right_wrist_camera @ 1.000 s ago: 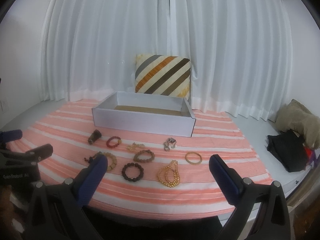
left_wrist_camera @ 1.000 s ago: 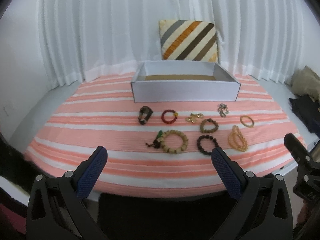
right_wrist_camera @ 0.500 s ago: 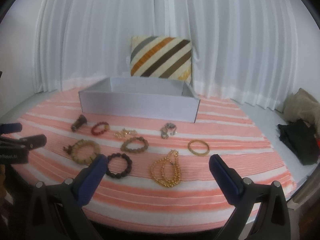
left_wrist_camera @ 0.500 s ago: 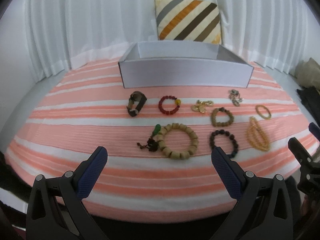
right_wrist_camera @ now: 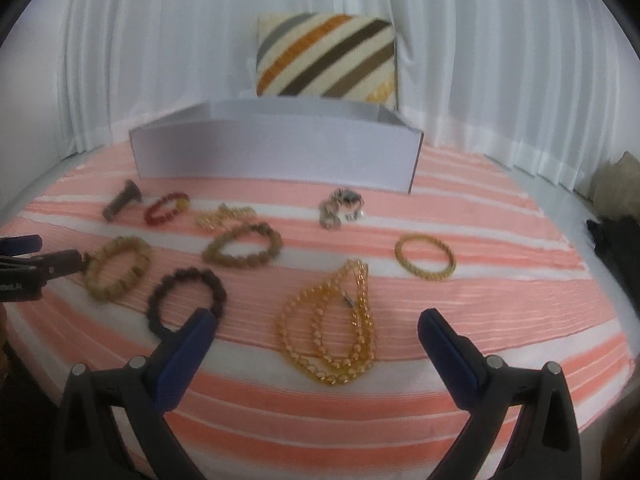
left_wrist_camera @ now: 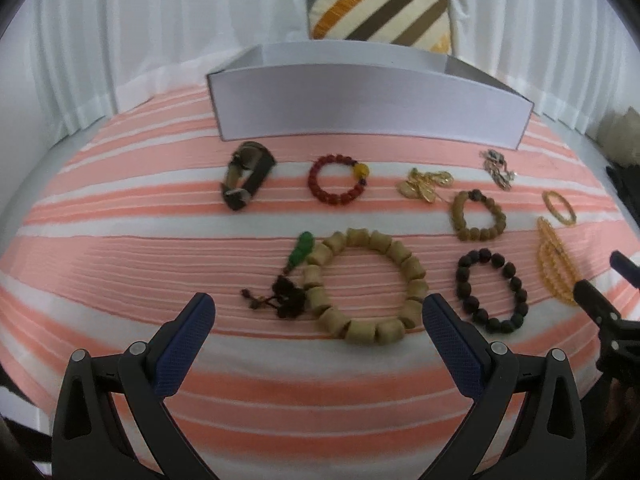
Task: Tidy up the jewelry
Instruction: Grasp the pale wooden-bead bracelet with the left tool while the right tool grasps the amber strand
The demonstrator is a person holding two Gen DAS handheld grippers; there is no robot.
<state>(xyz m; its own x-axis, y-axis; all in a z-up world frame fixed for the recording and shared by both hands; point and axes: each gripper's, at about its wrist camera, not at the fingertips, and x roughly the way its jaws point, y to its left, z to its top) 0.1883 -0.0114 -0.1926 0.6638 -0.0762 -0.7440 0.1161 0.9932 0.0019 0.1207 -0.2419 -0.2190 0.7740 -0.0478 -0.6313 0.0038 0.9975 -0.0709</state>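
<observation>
Over the near edge of the striped cloth [left_wrist_camera: 120, 248] the left gripper [left_wrist_camera: 316, 312] hangs low with its two blue fingers spread wide and nothing between them. It points at the big tan bead bracelet [left_wrist_camera: 364, 284], which lies just past its fingertips, closer to the right finger. A green charm [left_wrist_camera: 301, 254] and a dark tassel [left_wrist_camera: 286, 300] lie at the left side of that bracelet.

The right gripper [right_wrist_camera: 316, 322] is also over the near edge, a bit to the right, with its fingers spread wide and holding nothing. The golden bead necklace [right_wrist_camera: 332, 324] lies between its fingers and a little ahead. The black bead bracelet [right_wrist_camera: 186, 298] is just beside its left finger [right_wrist_camera: 188, 344].

Farther back on the cloth lie a dark strap piece [left_wrist_camera: 246, 180], a red bead bracelet [left_wrist_camera: 338, 179], a gold chain piece [left_wrist_camera: 424, 184], a silver piece [right_wrist_camera: 340, 206], a brown bead bracelet [right_wrist_camera: 242, 245] and a thin gold bangle [right_wrist_camera: 425, 258]. All lie apart from each other.

The white box [left_wrist_camera: 368, 108] sits past the jewelry, near the far edge of the cloth. A striped pillow [right_wrist_camera: 326, 62] leans on the white curtain [right_wrist_camera: 160, 48] behind it. The near strip of cloth under both grippers is bare, and so is the right side past the bangle.
</observation>
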